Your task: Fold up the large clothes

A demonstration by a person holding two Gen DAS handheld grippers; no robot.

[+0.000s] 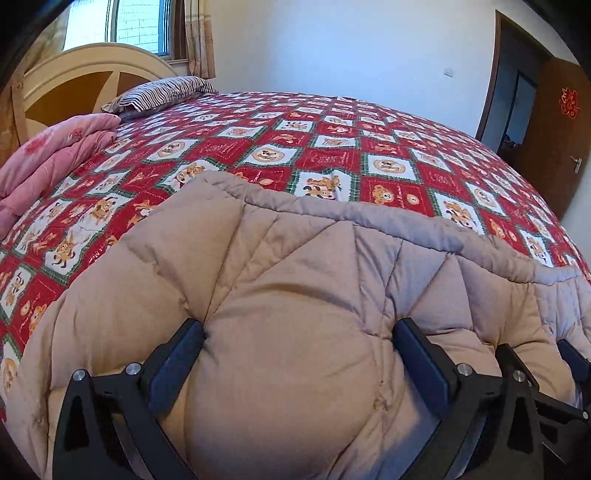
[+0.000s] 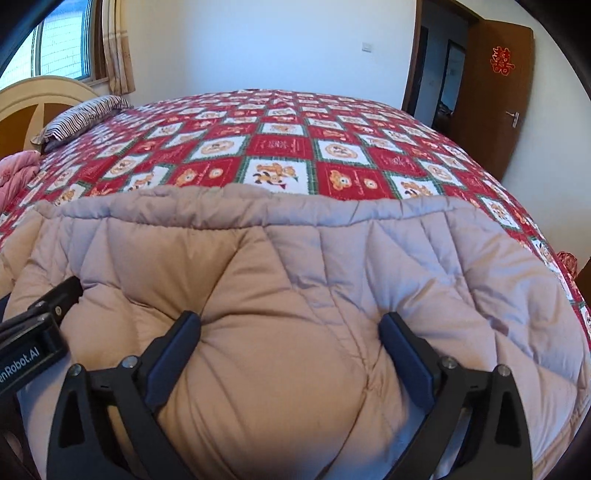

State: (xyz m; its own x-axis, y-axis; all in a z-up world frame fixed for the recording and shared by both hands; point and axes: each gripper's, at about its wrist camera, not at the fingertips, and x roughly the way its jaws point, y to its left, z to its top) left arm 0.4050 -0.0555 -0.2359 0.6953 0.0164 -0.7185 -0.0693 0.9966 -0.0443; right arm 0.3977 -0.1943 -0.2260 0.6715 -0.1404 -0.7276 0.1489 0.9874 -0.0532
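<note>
Left gripper point(image 1: 298, 338) and right gripper point(image 2: 290, 328), side by side, each clamp a thick bunch of the beige quilted padded garment point(image 1: 295, 266) between widely spread pads. The garment lies on the red patchwork bedspread point(image 1: 332, 147), near edge gathered, far hem flat. Judgement: first fold under way; later folds outstanding.

Home bedroom, as indicated by a wide bed point(image 1: 332, 147) covered in a red cartoon-print patchwork spread, a striped pillow point(image 1: 162, 92) set against an arched wooden headboard point(image 1: 74, 74), a curtained window point(image 1: 140, 26), and a brown wooden door point(image 2: 495, 92).
</note>
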